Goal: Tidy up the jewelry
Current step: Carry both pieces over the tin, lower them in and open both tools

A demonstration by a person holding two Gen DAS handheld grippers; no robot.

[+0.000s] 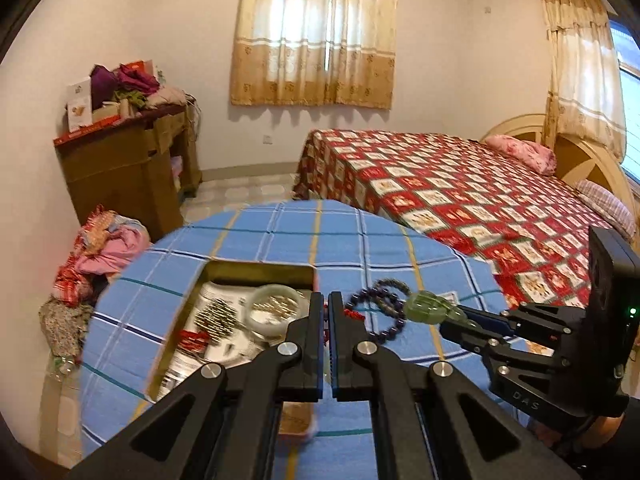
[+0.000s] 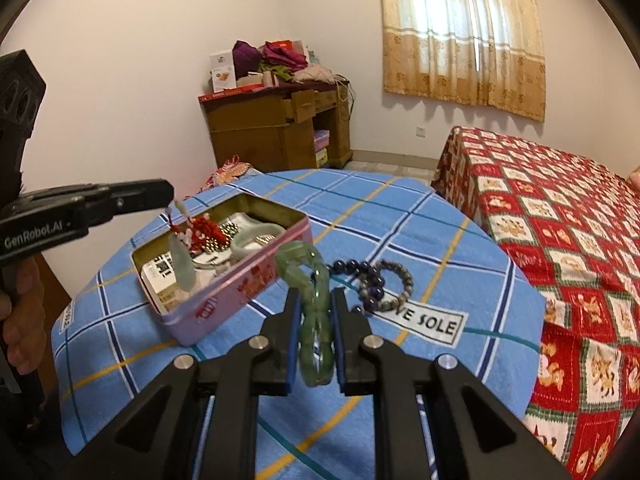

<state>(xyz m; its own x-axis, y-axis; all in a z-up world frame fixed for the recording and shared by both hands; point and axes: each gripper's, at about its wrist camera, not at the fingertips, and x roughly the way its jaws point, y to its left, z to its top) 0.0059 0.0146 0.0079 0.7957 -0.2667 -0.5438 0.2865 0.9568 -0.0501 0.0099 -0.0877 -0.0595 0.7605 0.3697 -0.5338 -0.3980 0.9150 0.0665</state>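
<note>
An open pink tin box sits on the blue checked table; it holds a pale jade bangle, beads and papers. My left gripper is shut on the red cord of a pale jade pendant, which hangs over the tin's left part; the gripper also shows in the right wrist view. My right gripper is shut on a green twisted jade bangle, held above the table right of the tin; it also shows in the left wrist view. Two dark bead bracelets lie on the cloth.
A bed with a red checked cover stands right of the table. A wooden desk piled with clothes stands by the far wall. A heap of clothes lies on the floor left of the table.
</note>
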